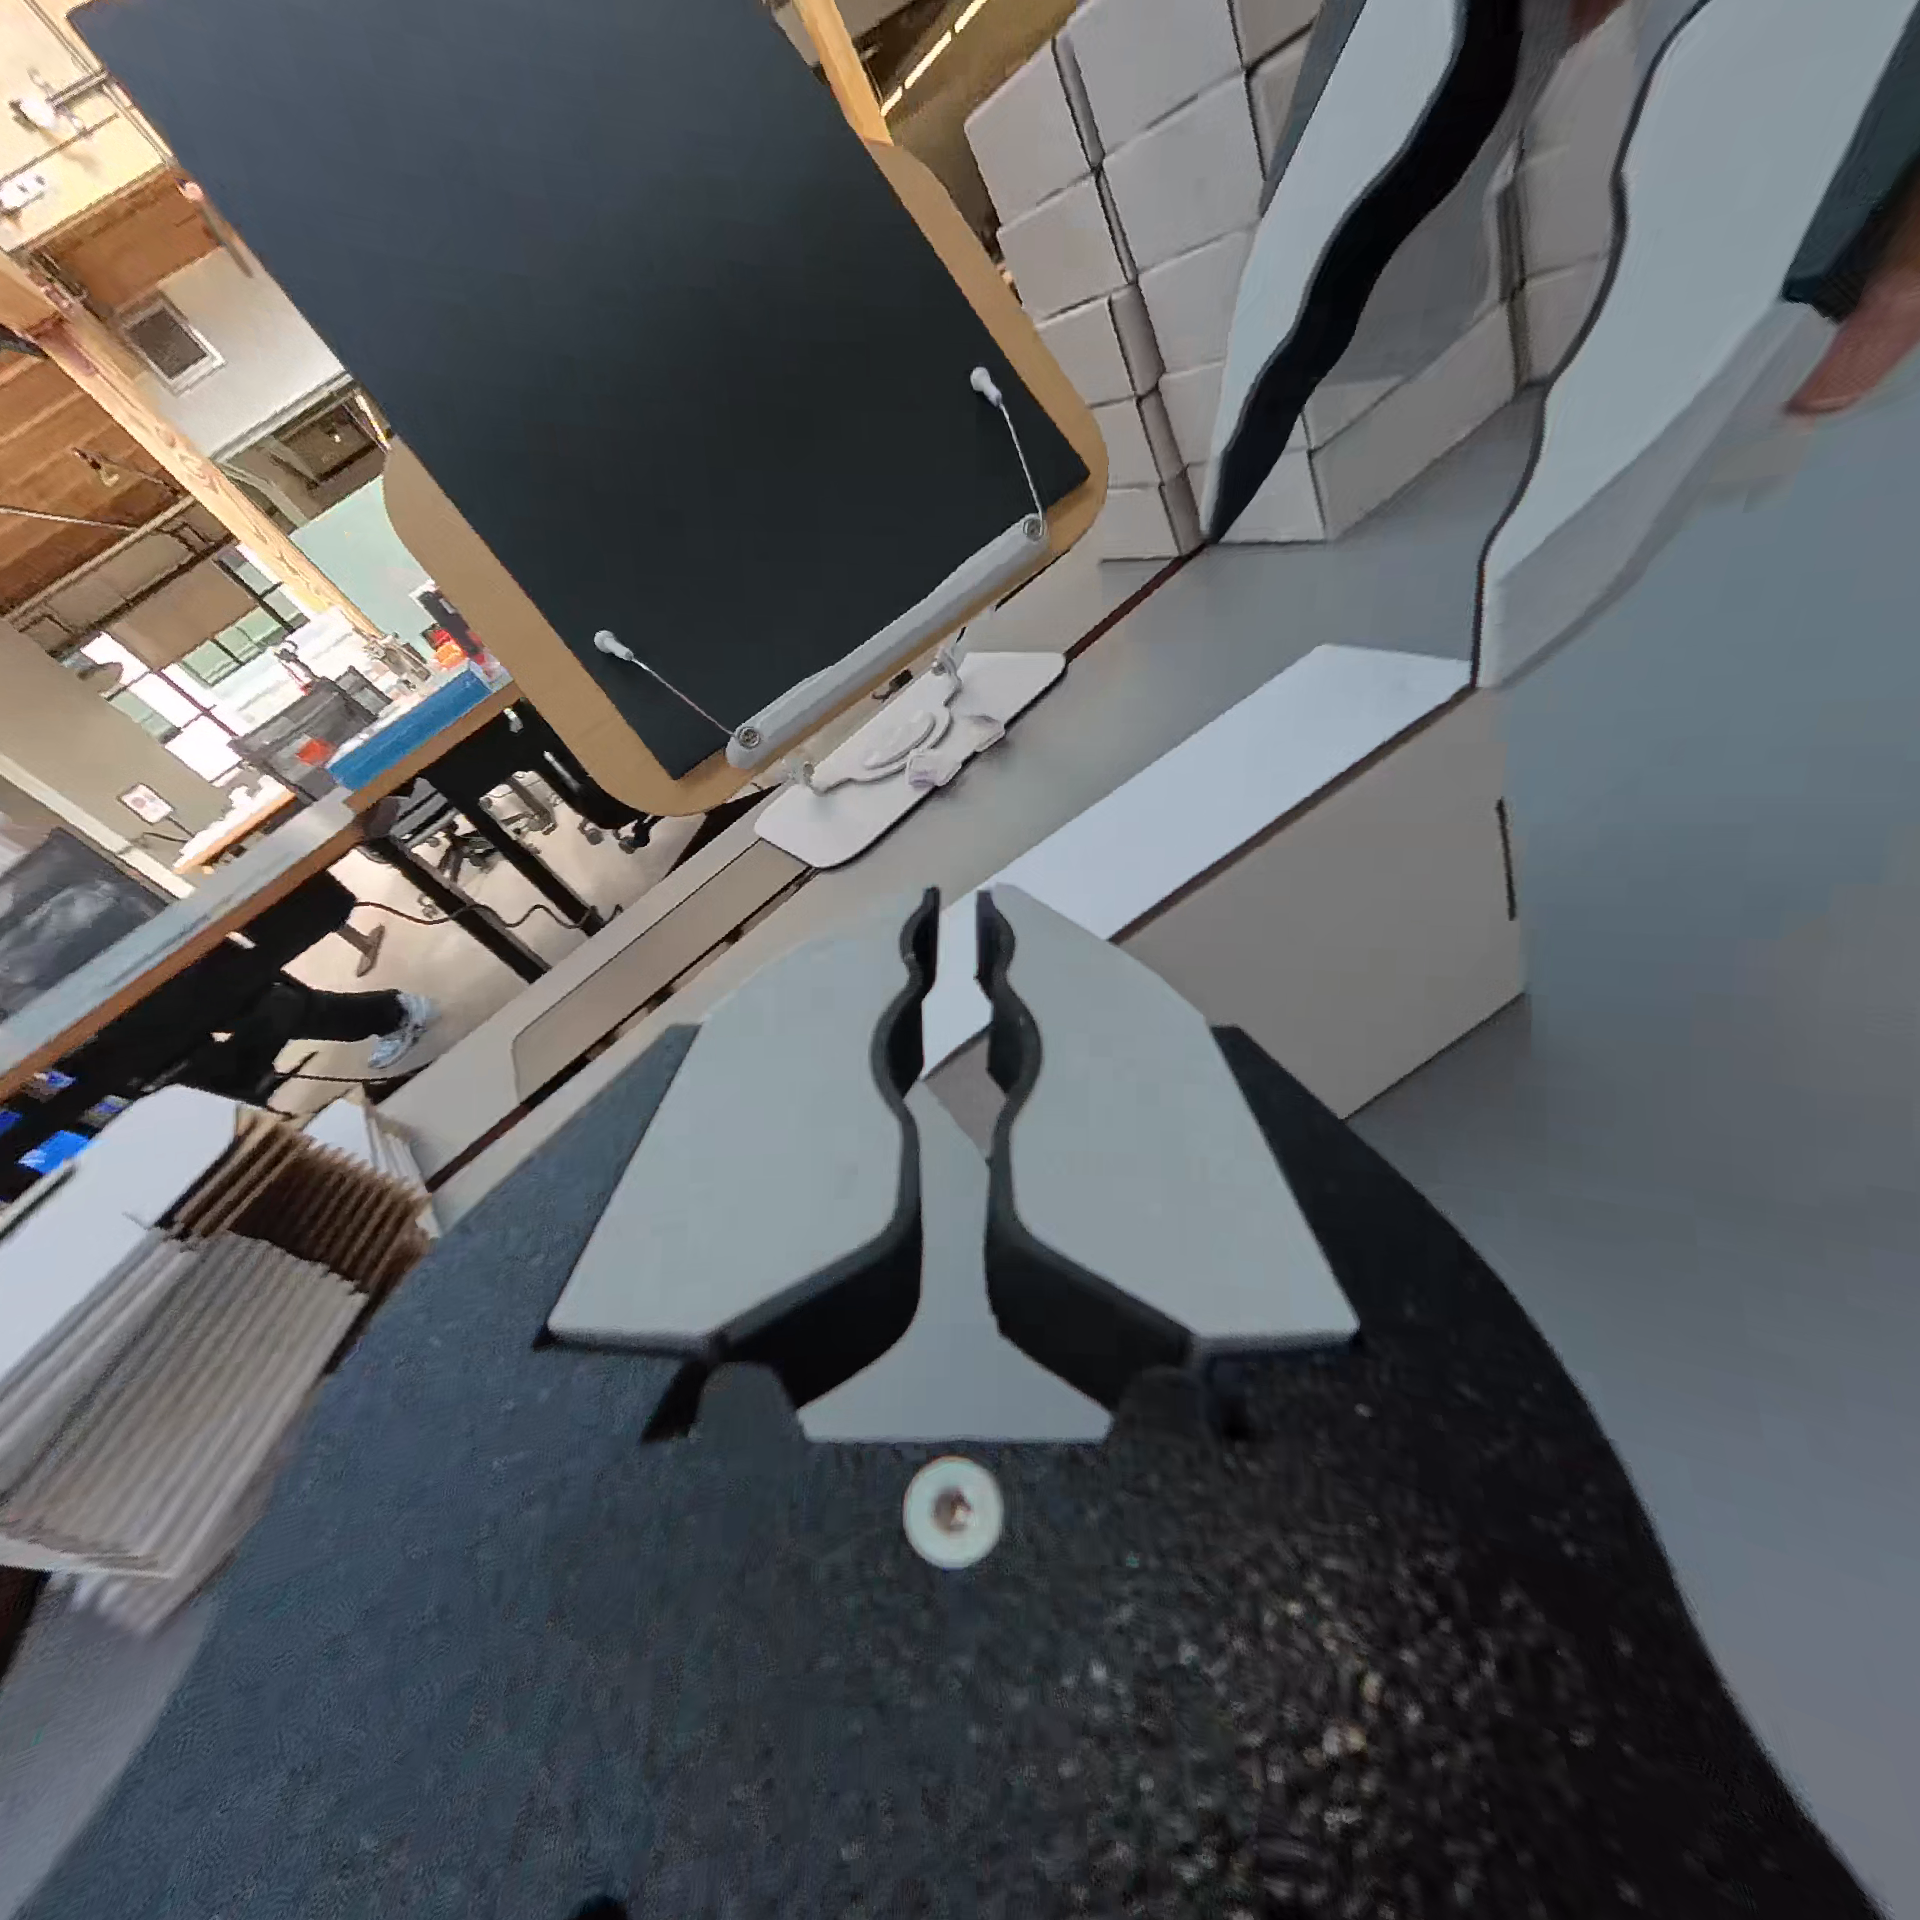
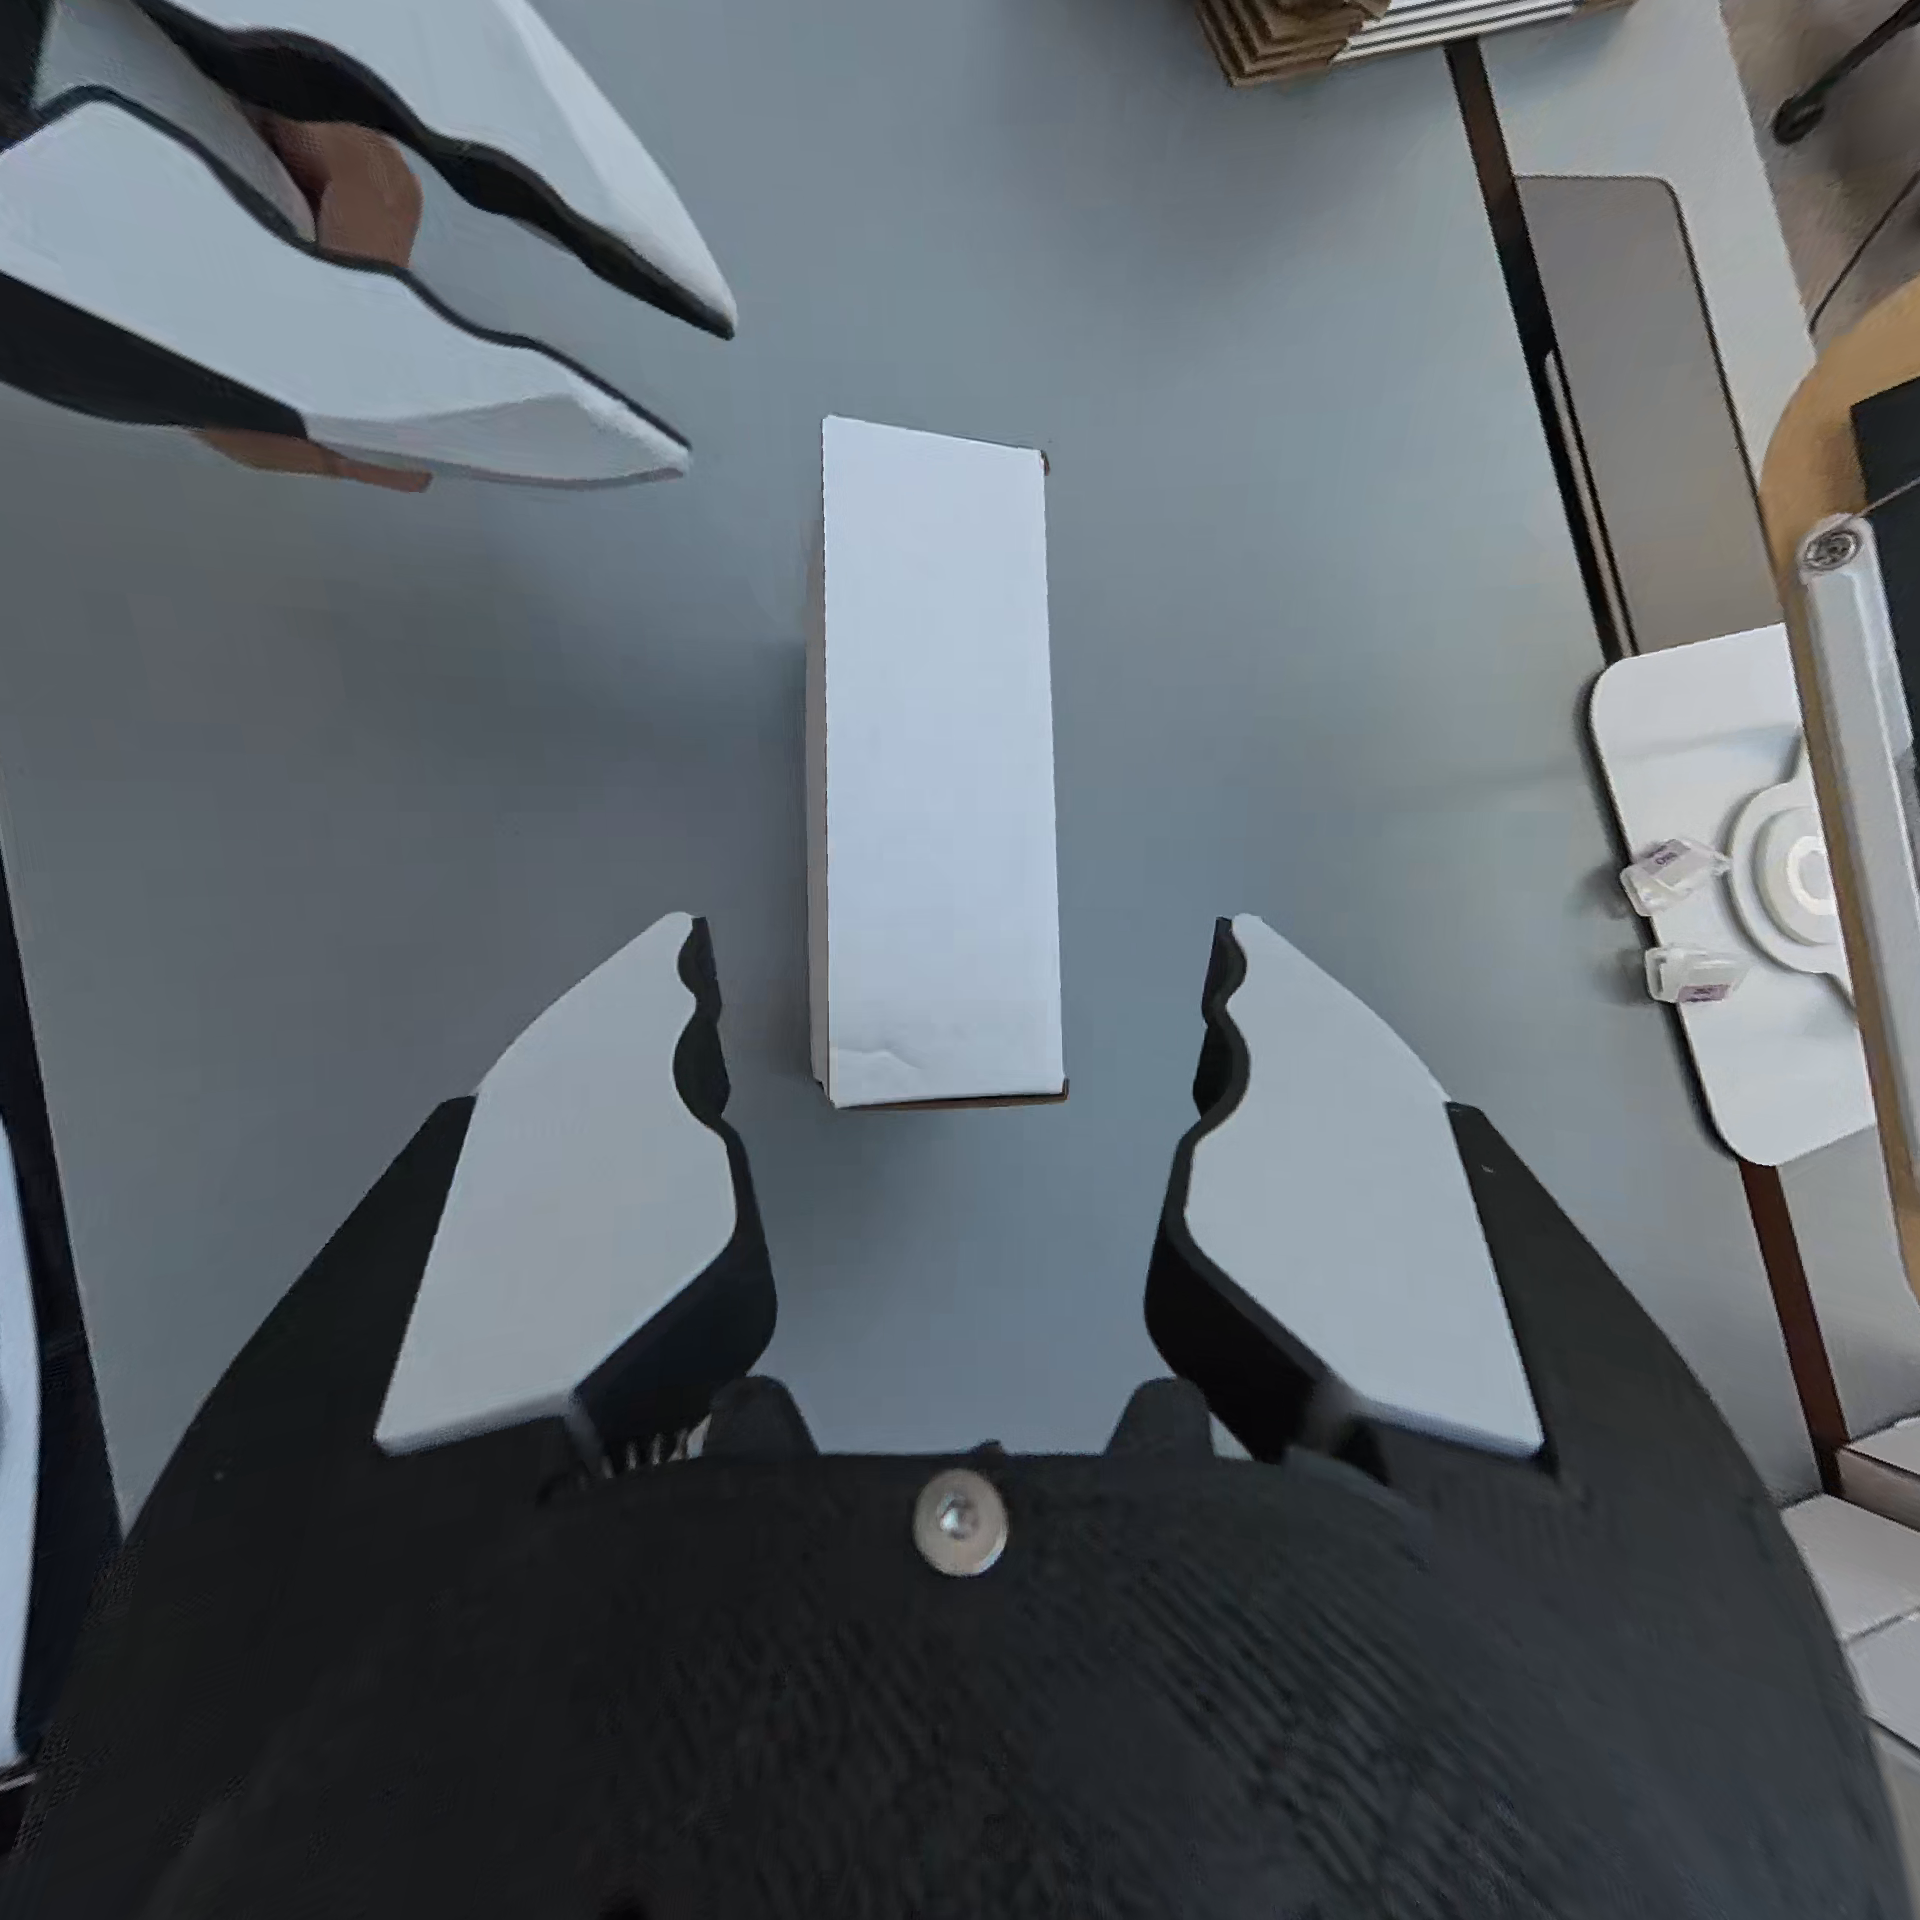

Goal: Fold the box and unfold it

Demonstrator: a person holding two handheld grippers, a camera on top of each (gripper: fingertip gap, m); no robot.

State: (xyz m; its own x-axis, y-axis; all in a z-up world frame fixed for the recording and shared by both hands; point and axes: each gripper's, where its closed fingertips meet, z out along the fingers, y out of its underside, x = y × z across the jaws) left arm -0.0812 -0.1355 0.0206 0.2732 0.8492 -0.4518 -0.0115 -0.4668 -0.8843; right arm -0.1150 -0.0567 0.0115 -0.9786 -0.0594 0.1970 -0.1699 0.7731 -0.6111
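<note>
Right gripper (image 2: 961,935) held spread wide above folded white box (image 2: 935,758) on grey table (image 2: 416,727), left gripper (image 1: 956,914) nearly closed, gripping nothing

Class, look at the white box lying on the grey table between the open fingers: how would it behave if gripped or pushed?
The white box is thin cardboard, so probably light and easily dented. Lying flat and long on the smooth grey table, it would likely slide, not tip.

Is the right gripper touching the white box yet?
No: the right gripper hangs open above the table, its fingers either side of the white box, clear of it.
</note>
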